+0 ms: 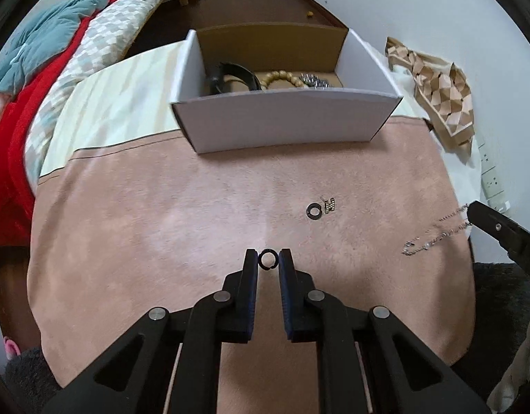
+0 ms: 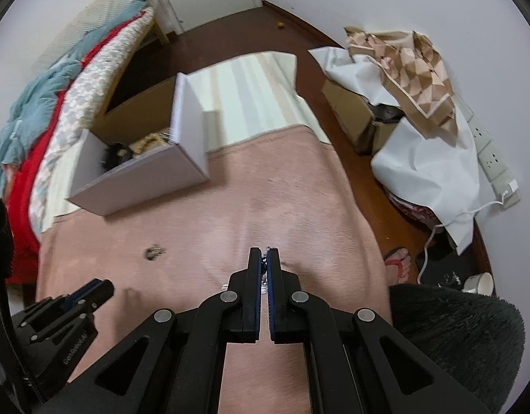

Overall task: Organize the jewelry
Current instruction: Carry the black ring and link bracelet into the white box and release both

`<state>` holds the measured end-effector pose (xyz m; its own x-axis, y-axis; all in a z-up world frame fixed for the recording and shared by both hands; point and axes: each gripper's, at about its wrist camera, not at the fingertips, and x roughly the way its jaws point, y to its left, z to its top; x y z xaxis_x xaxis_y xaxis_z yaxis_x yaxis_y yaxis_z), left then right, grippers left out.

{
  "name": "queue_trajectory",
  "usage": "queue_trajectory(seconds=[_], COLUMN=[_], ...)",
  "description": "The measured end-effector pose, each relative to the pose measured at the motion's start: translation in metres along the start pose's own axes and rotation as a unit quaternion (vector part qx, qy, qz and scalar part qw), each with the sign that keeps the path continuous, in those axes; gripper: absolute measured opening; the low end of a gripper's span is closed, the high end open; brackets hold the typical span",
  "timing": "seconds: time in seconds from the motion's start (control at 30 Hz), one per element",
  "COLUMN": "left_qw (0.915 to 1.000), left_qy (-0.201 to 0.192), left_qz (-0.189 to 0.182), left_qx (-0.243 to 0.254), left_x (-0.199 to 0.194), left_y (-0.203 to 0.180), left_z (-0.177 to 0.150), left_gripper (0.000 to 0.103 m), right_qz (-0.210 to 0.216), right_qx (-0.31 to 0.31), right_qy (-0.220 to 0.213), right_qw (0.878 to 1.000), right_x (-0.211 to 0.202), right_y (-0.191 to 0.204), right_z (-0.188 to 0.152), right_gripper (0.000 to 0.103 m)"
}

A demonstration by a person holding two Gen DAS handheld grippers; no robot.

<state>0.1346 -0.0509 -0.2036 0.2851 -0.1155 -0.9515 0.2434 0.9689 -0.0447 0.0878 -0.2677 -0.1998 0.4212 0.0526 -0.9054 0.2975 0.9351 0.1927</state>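
Pink, soft-napped cloth [image 1: 196,227] covers the surface under both of my grippers. My left gripper [image 1: 267,259] has its jaws clamped on a small black ring [image 1: 267,259], pinched upright between the blue-padded fingertips [image 1: 252,265] above the cloth. My right gripper [image 2: 264,258] has its jaws pressed together on a thin silver chain [image 1: 434,238]; in the left wrist view the chain hangs slack from that gripper's tip toward the pink cloth, though I cannot tell whether its lower end touches it. In the right wrist view only a short glimpse of the chain shows between the pads.

Two more pieces lie on the cloth, just beside each other: a second black ring [image 1: 314,210], lying flat, and a small gold-toned sparkly earring [image 1: 330,204].

Further off stands the open white cardboard box [image 1: 285,127]. Inside it I see a dark curved band [image 1: 230,76], a string of tan wooden beads [image 1: 285,78] and something silvery [image 1: 315,81] too small to identify.
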Motion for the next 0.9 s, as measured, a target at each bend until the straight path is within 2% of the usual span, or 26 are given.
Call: queue_trajectory(seconds=[0.23, 0.43, 0.57, 0.7, 0.9], left_qw=[0.9989, 0.9951, 0.9928, 0.9927, 0.9962], left_qy=[-0.035, -0.084, -0.105, -0.1, -0.058], left_qz=[-0.027, -0.046, -0.051, -0.06, -0.064], left_qx=[-0.016, -0.023, -0.025, -0.028, -0.014], left_x=[-0.046, -0.088, -0.101, -0.091, -0.049], left_y=[0.009, 0.015, 0.024, 0.032, 0.03], left_z=[0.016, 0.057, 0.091, 0.123, 0.155], left_gripper=[0.01, 0.01, 0.01, 0.01, 0.01], right_qz=[0.058, 0.104, 0.118, 0.124, 0.097], right_qx=[-0.021, -0.049, -0.071, -0.083, -0.104], right_qy=[-0.03, -0.066, -0.091, -0.089, -0.047], right_qw=[0.998, 0.991, 0.986, 0.985, 0.989], right_x=[-0.05, -0.094, -0.108, -0.094, -0.037], right_y=[0.029, 0.06, 0.084, 0.105, 0.123], right_z=[0.018, 0.055, 0.088, 0.125, 0.155], right_gripper=[0.003, 0.003, 0.003, 0.003, 0.003])
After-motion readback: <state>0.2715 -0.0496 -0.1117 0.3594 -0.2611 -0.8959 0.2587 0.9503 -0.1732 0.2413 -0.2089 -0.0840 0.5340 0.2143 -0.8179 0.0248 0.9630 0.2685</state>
